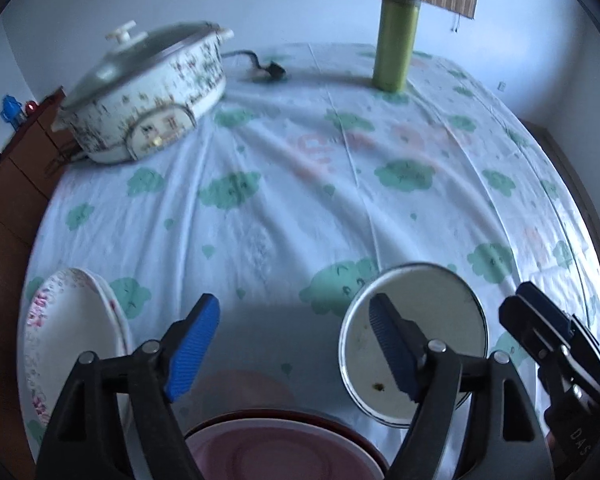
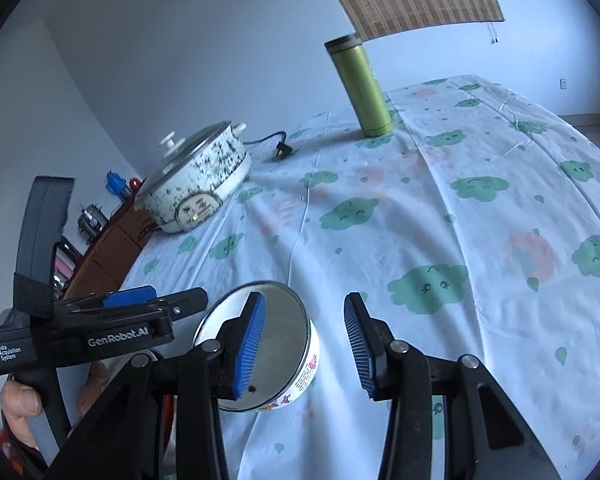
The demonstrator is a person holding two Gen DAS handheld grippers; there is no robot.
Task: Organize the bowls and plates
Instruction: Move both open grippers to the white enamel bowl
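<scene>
A metal bowl with a printed outer wall stands on the tablecloth near the front; it also shows in the right wrist view. A white floral plate lies at the front left. A pink plate sits on a red one directly below my left gripper, which is open and empty between the white plate and the bowl. My right gripper is open, its left finger over the bowl's mouth and its right finger outside the rim. It shows in the left wrist view right of the bowl.
A lidded white electric pot stands at the back left with its cord and plug beside it. A green thermos stands at the back centre. A brown cabinet runs along the table's left edge. The cloud-print cloth covers the table.
</scene>
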